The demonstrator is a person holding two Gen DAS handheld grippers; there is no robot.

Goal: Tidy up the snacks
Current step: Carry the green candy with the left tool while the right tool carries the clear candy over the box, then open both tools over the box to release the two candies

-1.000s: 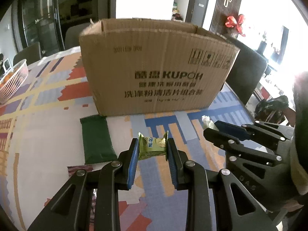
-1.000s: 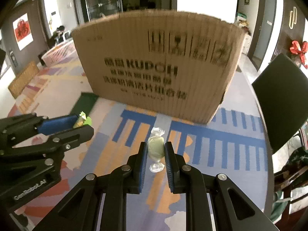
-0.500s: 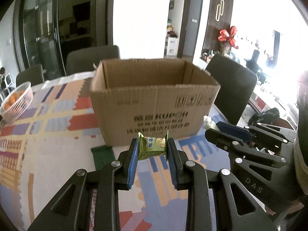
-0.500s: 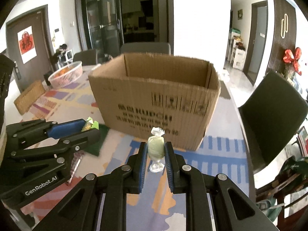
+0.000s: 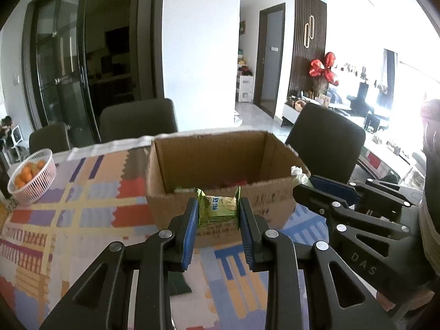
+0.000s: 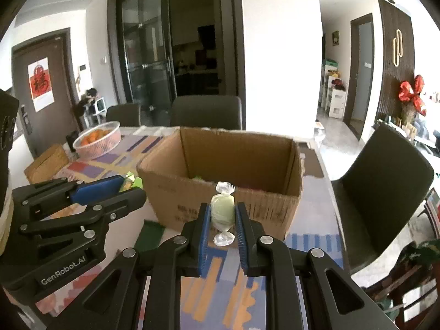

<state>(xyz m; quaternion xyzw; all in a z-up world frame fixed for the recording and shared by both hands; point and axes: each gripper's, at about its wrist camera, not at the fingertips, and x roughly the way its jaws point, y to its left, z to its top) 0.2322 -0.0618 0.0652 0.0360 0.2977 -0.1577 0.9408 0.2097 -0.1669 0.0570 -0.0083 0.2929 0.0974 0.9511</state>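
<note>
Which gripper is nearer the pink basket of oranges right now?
Left. The left gripper, shut on a green snack packet, is on the pink basket of oranges side; the right gripper, holding a pale wrapped candy, sits farther away.

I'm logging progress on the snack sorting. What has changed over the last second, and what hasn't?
Both grippers rose: the cardboard box dropped in both views, so its open inside now shows. Nothing was released. The left gripper still pinches the green snack packet; the right gripper still holds the pale wrapped candy. The dark green packet stays on the table.
</note>
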